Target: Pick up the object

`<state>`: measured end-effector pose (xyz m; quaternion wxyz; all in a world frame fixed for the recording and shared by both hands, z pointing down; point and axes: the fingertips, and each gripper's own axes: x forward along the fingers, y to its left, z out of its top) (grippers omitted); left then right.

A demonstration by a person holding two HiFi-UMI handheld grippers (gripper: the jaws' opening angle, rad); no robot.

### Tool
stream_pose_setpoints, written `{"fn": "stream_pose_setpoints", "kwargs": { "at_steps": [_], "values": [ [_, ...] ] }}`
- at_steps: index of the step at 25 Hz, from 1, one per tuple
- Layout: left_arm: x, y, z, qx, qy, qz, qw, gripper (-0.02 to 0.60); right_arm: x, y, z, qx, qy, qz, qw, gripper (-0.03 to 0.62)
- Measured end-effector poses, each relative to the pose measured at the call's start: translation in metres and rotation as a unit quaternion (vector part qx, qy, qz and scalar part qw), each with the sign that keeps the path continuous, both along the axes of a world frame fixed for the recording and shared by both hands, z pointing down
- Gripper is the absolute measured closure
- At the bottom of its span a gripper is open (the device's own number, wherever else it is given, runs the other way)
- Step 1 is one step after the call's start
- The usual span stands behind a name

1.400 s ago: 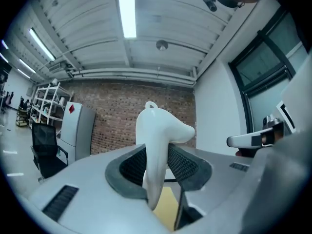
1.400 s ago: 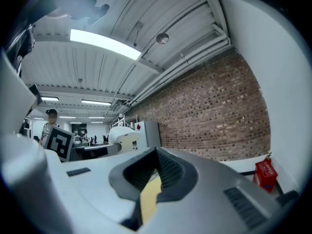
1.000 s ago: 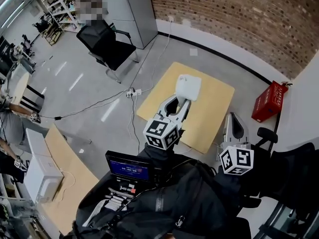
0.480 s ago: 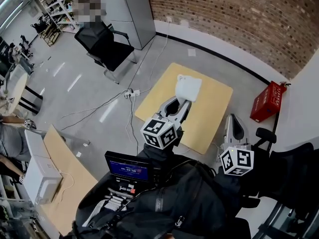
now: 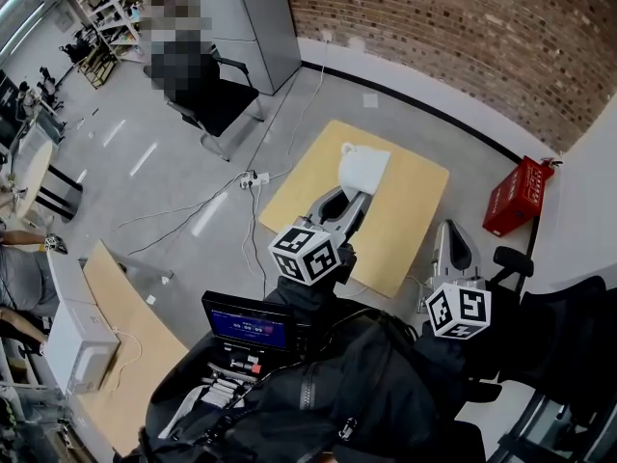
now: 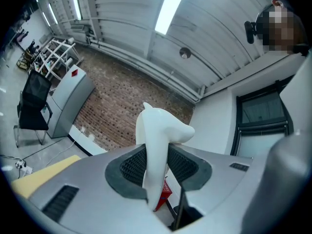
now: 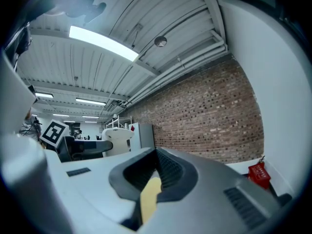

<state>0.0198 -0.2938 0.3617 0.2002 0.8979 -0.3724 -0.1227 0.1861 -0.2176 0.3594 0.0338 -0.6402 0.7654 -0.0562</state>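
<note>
Over the yellow wooden surface (image 5: 415,210), in the head view, the smooth white rounded plastic object (image 5: 364,169) sits at the tip of the left hand-held gripper (image 5: 350,197), toward 1 o'clock from that gripper's marker cube. The right hand-held gripper (image 5: 450,230) stands well apart, at about 4 o'clock from the object, so the left one is much the nearer.

Seen from the left gripper view, the jaws are clenched on the object. Its narrow lower end is pinched between the ribbed dark pads (image 6: 131,167), and its long axis runs toward 12 o'clock, out past the tips, with a bulge toward 2 o'clock at the top. Ceiling fills the background, so the object is judged to be held off the surface.

Seen from the right gripper view, the jaws stand slightly parted with nothing between them. Only a sliver of the yellow surface shows through the gap. The object appears small at 9 o'clock.
</note>
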Motion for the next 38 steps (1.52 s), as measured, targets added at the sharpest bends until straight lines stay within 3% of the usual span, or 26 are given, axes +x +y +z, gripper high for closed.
{"fn": "stream_pose_setpoints", "kwargs": {
  "at_steps": [38],
  "values": [
    [0.01, 0.006, 0.011, -0.018, -0.005, 0.025, 0.9995, 0.449, -0.001, 0.008, 0.005, -0.007, 0.007, 0.003, 1.0, 0.589]
  ]
}}
